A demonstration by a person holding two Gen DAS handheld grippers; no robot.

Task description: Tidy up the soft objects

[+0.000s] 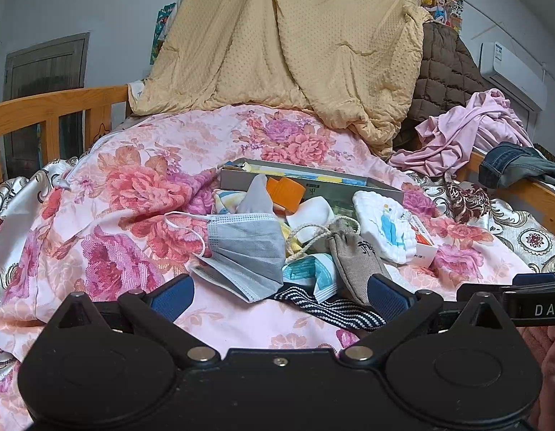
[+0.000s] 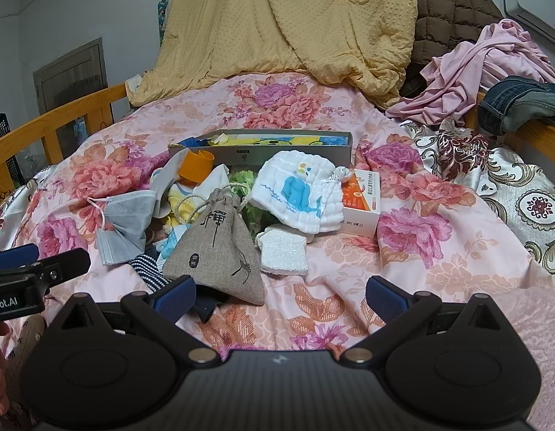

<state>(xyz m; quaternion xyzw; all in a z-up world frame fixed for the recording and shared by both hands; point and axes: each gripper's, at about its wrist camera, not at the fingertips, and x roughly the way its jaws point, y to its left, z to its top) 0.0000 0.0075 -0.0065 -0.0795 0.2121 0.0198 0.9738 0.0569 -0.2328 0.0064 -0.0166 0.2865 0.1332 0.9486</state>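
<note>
white sponge [image 2: 283,253] only in right view, both fingers apart

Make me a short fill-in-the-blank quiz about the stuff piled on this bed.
1. The gray mask lies at the ___ end of the pile.
2. The white cloth bears a blue ___.
3. Both tongs, left and right, are ___.
4. The orange ring sits in front of the gray ___.

Missing words: left; whale; open; box
</note>
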